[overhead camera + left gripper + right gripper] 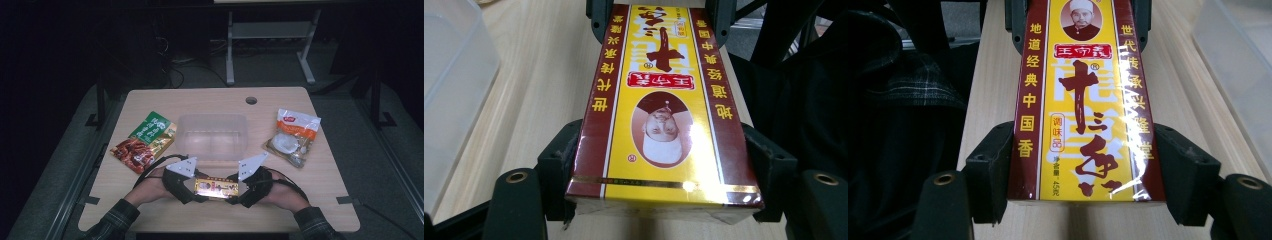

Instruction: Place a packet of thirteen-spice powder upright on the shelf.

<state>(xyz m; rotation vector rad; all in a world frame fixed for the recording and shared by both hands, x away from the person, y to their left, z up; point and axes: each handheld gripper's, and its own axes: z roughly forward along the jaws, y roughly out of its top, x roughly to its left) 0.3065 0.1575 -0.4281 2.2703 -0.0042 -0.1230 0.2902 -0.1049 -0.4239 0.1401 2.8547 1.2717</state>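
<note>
While the yellow-and-maroon seasoning box (216,188) sits lengthwise between both tools at the near edge of the surface (320,200), we judge the job as roughly at the pickup stage, nothing stowed yet. Box is just in front of the clear plastic bin (212,136), not in it; whether it is resting on the wood or already raised a touch, we can't tell.

Left tool (187,186) has the left end: in the left gripper view the box (661,115) sits between the black jaws, which meet its maroon sides, so we read it as clamped on. Right tool (244,189) has the other end: in the right gripper view the box (1083,105) sits between the jaws with the pads flush against both long sides. Both tools set to box width and gripping.

Bin looks empty. Green-and-red sauce packet (144,142) lies left of the bin, orange-and-white snack bag (293,136) to its right, both flat on the surface and well apart from the tools.

Our read: grasp done; left is lift, carry forward over the bin rim, release. The two packets likely follow, if we're loading the bin.
</note>
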